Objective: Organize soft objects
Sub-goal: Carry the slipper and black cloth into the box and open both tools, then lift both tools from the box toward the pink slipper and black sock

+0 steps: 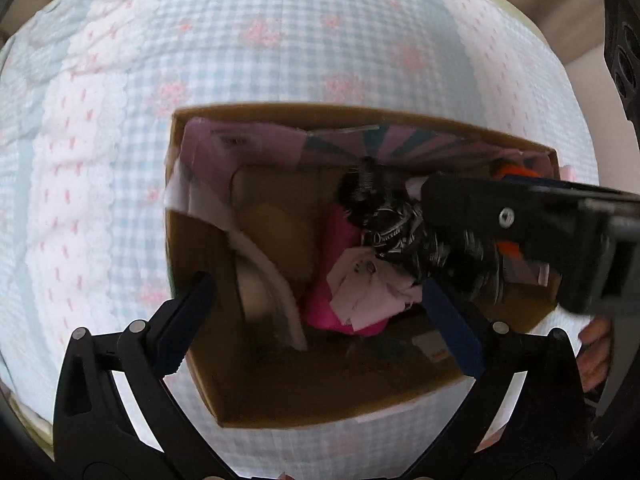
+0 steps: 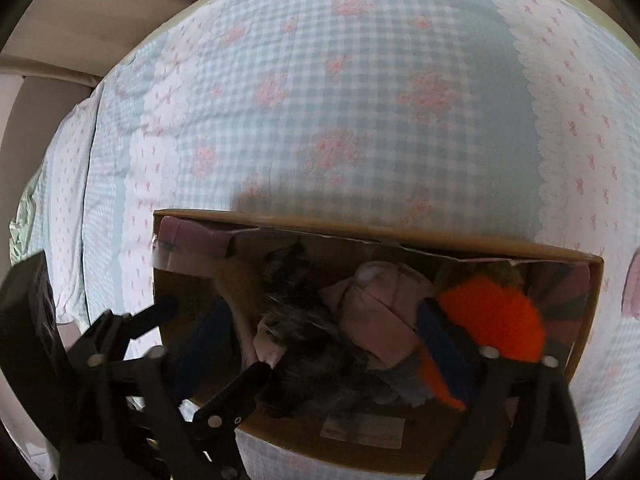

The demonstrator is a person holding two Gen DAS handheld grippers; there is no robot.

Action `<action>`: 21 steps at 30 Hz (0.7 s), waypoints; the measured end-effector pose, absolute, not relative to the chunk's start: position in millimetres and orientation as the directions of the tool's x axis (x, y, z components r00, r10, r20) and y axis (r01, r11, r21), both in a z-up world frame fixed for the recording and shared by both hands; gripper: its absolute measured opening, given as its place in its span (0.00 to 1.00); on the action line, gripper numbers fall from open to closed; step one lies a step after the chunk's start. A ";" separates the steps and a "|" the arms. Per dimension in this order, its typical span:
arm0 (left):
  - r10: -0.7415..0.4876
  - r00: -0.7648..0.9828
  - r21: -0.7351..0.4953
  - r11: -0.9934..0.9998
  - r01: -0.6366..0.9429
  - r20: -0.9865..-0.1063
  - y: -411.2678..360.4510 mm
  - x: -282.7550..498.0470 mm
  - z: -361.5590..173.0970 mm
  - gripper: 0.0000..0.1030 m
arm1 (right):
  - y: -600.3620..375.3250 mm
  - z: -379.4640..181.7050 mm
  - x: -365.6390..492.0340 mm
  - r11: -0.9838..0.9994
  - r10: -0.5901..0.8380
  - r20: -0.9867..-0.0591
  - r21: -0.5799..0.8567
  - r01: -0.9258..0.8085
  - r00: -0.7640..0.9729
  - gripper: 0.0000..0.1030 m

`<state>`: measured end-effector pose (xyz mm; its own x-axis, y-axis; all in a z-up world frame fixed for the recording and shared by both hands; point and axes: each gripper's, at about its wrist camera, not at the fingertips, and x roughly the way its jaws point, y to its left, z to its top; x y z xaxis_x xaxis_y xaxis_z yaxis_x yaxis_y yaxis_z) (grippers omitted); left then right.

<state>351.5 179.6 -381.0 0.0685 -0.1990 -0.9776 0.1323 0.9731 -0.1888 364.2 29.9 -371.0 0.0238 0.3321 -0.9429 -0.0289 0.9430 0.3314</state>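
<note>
Below, one cardboard box (image 1: 208,360) sat on the checked bedspread (image 1: 280,40), holding one pink garment (image 1: 332,312), one black patterned cloth (image 1: 392,228), one pale pink cap (image 2: 380,312) and one orange woolly item (image 2: 492,320). Both grippers pointed steeply down into it. The left gripper (image 1: 324,312) stood spread wide, grasping nothing; the right gripper (image 2: 296,332) likewise gaped, released, over the heap.

black cloth (image 1: 390,236) – "Ducati"
</note>
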 end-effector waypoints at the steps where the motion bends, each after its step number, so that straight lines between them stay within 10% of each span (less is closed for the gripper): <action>1: -0.199 0.069 -0.189 0.973 0.131 -0.978 180.1 348.4 -379.9 1.00 | 29.1 -370.1 363.2 0.945 0.327 -0.945 0.326 -0.029 0.025 0.91; 21: -0.197 0.192 -0.175 0.976 0.128 -0.961 191.8 288.6 -298.3 1.00 | 23.8 -303.9 311.0 0.953 0.302 -0.937 0.299 -0.045 0.176 0.92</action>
<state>288.6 191.8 -298.3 0.1922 -0.1975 -0.9613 0.1277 0.9762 -0.1750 311.0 23.8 -303.9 0.1764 0.3024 -0.9367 -0.0454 0.9531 0.2992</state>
